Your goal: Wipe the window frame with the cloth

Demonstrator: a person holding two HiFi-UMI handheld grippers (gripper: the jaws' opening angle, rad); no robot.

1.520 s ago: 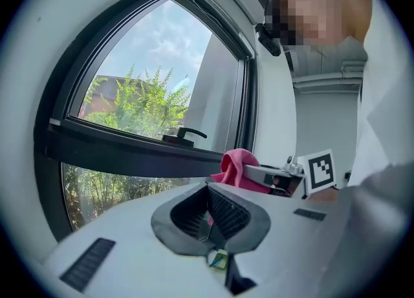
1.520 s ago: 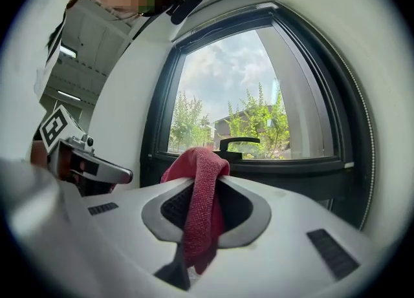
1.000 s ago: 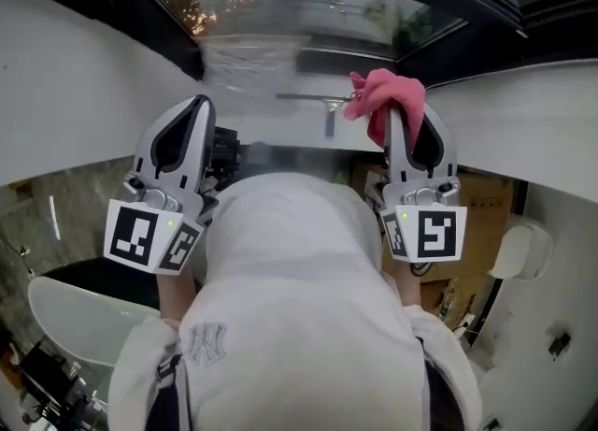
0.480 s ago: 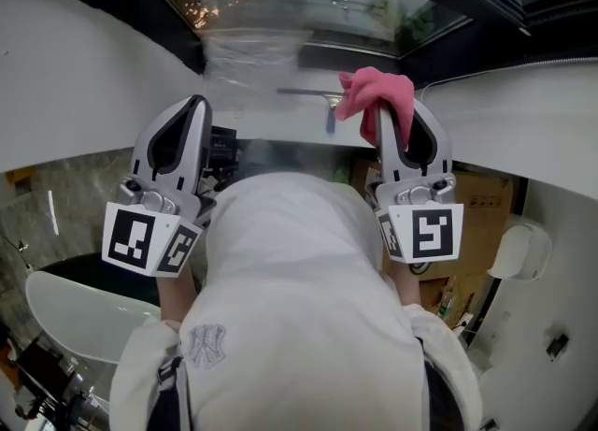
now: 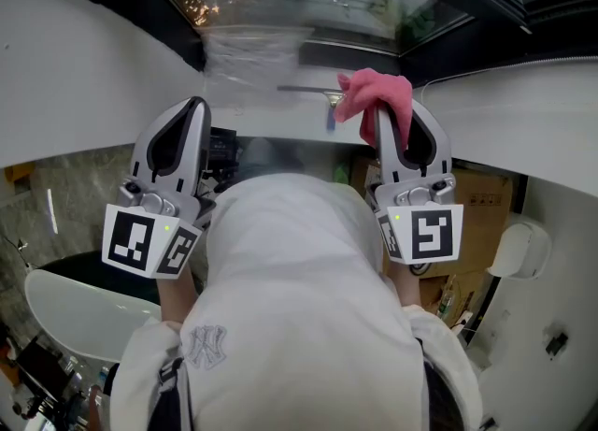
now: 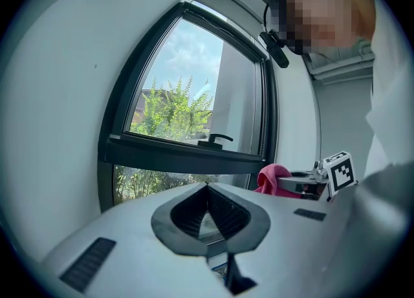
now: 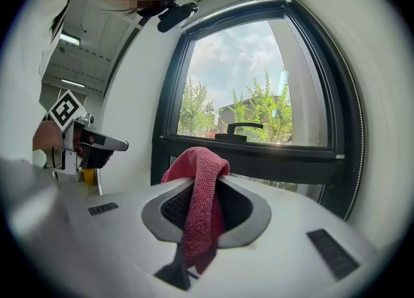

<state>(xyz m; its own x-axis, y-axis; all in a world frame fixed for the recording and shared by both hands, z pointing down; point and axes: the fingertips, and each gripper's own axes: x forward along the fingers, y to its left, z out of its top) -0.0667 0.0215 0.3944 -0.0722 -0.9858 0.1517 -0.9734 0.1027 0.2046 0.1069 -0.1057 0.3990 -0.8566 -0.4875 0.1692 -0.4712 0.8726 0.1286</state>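
A pink cloth (image 5: 376, 94) is bunched at the tip of my right gripper (image 5: 389, 113), which is shut on it. In the right gripper view the cloth (image 7: 202, 190) drapes over the jaws and hangs down between them. The dark window frame (image 7: 259, 154) runs across just beyond it, apart from the cloth. My left gripper (image 5: 198, 104) is held up beside it at the same height, shut and holding nothing. In the left gripper view its tips (image 6: 207, 187) meet in front of the frame's lower bar (image 6: 181, 156). The cloth (image 6: 274, 177) shows to its right.
A black window handle (image 7: 240, 127) lies on the frame's middle bar. White walls curve in on both sides of the window. Below me are a white basin (image 5: 75, 312) at the left and a cardboard box (image 5: 486, 203) at the right.
My right gripper with the cloth has shifted slightly left and toward the window. The left gripper has hardly moved.
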